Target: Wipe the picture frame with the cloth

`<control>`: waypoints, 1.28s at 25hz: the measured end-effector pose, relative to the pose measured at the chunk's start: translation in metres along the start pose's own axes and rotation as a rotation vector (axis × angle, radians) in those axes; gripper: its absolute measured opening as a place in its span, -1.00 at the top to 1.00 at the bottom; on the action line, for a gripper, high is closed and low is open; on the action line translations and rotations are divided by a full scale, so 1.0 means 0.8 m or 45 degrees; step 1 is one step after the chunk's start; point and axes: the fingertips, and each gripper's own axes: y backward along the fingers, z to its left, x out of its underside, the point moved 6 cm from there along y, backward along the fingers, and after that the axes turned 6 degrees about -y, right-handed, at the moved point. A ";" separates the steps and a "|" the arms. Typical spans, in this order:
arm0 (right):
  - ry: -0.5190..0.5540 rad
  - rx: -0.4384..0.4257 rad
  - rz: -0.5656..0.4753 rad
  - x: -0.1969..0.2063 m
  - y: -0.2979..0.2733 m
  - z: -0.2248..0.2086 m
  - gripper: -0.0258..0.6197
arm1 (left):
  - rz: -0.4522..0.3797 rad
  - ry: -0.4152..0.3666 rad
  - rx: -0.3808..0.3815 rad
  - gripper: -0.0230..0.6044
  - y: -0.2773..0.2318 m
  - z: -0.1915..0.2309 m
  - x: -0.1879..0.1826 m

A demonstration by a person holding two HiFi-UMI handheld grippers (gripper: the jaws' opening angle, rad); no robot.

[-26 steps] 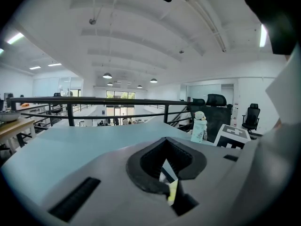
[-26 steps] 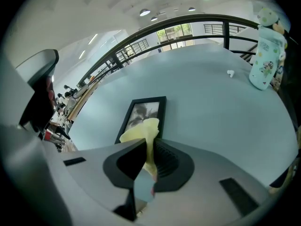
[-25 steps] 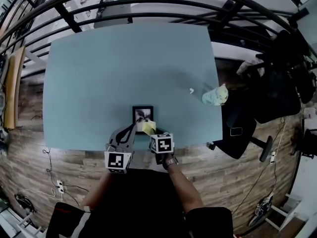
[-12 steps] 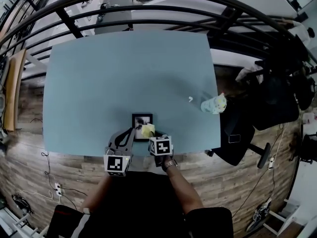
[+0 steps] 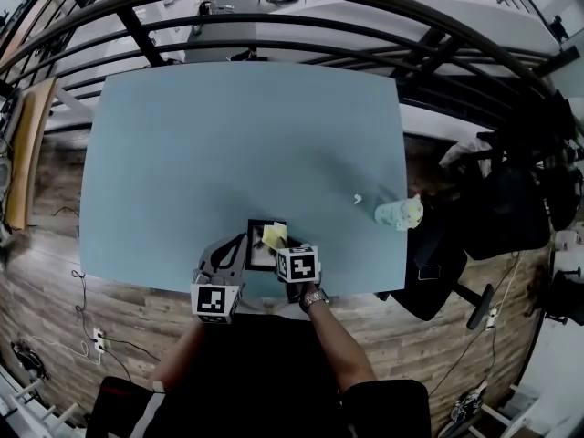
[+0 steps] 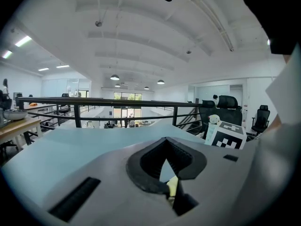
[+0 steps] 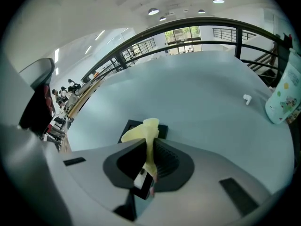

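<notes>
A small black picture frame (image 5: 260, 255) lies near the front edge of the teal table (image 5: 182, 153). My left gripper (image 5: 245, 243) is at the frame's left edge and looks shut on it. In the left gripper view the jaws meet around a thin dark edge (image 6: 181, 202), with a bit of yellow cloth (image 6: 172, 186) showing behind. My right gripper (image 5: 279, 246) is shut on a yellow cloth (image 5: 274, 234) that rests on the frame's upper right part. In the right gripper view the cloth (image 7: 143, 130) stands up between the jaws, over the frame (image 7: 130, 125).
A pale green printed bottle (image 5: 399, 213) (image 7: 284, 95) stands at the table's right edge, with a small white object (image 5: 357, 199) beside it. Black railings (image 5: 274, 7) run beyond the far side. Office chairs (image 5: 511, 190) stand to the right, over wooden floor.
The cloth has gone from the frame's lower right corner to its upper right part. The head view has shifted, so the frame shows lower in the picture.
</notes>
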 end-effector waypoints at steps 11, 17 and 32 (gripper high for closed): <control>0.069 -0.054 0.034 -0.022 -0.030 0.036 0.81 | 0.025 0.028 -0.076 0.93 0.002 0.035 0.009; 0.088 -0.072 0.048 -0.012 -0.035 0.061 0.81 | 0.022 0.033 -0.093 0.93 0.019 0.052 0.007; 0.011 -0.028 0.038 0.054 -0.014 0.080 0.81 | 0.017 0.003 0.007 0.93 0.056 0.042 0.014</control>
